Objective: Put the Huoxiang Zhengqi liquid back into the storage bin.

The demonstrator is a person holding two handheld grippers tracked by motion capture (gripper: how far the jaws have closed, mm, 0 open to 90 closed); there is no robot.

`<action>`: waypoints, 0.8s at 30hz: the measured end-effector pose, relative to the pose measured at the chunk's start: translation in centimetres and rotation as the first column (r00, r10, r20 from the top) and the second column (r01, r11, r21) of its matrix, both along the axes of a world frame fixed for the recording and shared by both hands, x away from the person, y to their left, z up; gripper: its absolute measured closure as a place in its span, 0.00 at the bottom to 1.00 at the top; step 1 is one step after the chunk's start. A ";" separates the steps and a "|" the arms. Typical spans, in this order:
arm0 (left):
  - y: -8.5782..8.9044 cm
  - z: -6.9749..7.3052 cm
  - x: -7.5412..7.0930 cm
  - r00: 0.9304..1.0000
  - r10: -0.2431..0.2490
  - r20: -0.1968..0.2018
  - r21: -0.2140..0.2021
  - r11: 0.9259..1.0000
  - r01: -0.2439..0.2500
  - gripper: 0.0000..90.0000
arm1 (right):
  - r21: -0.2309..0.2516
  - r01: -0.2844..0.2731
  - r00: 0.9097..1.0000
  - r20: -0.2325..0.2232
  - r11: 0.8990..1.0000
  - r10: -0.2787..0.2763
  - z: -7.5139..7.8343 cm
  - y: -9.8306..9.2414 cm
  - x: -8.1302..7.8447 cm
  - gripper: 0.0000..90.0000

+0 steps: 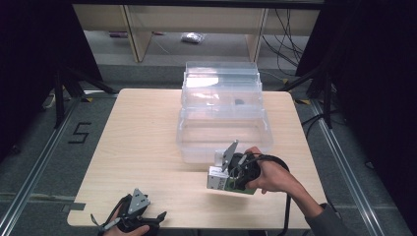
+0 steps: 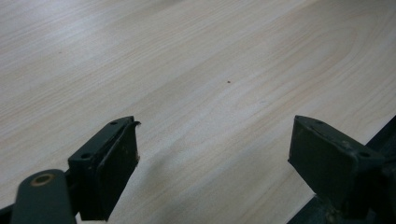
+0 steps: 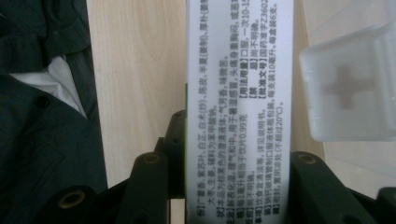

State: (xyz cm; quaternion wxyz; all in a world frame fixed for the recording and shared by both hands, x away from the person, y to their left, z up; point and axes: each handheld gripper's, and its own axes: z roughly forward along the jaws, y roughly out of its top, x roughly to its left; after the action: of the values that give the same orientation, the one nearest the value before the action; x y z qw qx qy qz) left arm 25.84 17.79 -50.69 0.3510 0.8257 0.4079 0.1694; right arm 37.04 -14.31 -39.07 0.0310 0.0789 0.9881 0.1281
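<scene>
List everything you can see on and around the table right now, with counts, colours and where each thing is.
Table: one, light wood, centre.
Bin: one, clear plastic, lid open, far half of the table.
Box: one, white with black print, clamped in the right tongs near the bin's front.
Shelf: one, pale wood, behind the table.
Cables: several, black, floor at far right.
Left tongs: one, black, open, over the table's near edge.
Right tongs: one, black, shut on the box.

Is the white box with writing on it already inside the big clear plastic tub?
No, the white printed cardboard box is held in the right hand-held gripper above the table, in front of the clear plastic tub.
</scene>
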 end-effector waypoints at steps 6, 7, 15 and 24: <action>0.2 0.2 0.0 1.000 -0.012 -0.002 0.024 1.000 0.013 0.17 | 0.019 0.030 1.000 -0.005 0.999 -0.030 2.0 -0.5 0.5 0.72; 0.2 0.2 0.0 1.000 -0.011 -0.004 0.016 1.000 0.011 0.17 | 0.025 0.031 1.000 -0.001 0.999 -0.031 2.4 -0.6 0.7 0.72; 0.1 0.1 0.0 1.000 -0.007 0.000 0.015 1.000 0.007 0.17 | 0.033 0.021 0.999 0.025 0.999 -0.022 4.6 -1.3 2.1 0.72; 0.1 0.1 0.0 1.000 -0.005 0.000 0.013 1.000 0.005 0.17 | 0.037 0.018 0.999 0.041 0.999 -0.020 6.0 -1.7 3.2 0.72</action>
State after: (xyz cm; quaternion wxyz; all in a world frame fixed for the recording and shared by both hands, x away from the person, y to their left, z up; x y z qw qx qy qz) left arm 25.85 17.91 -50.59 0.3461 0.8288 0.4048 0.1714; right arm 40.26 -16.05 -33.04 0.0511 0.0862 0.9840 0.1475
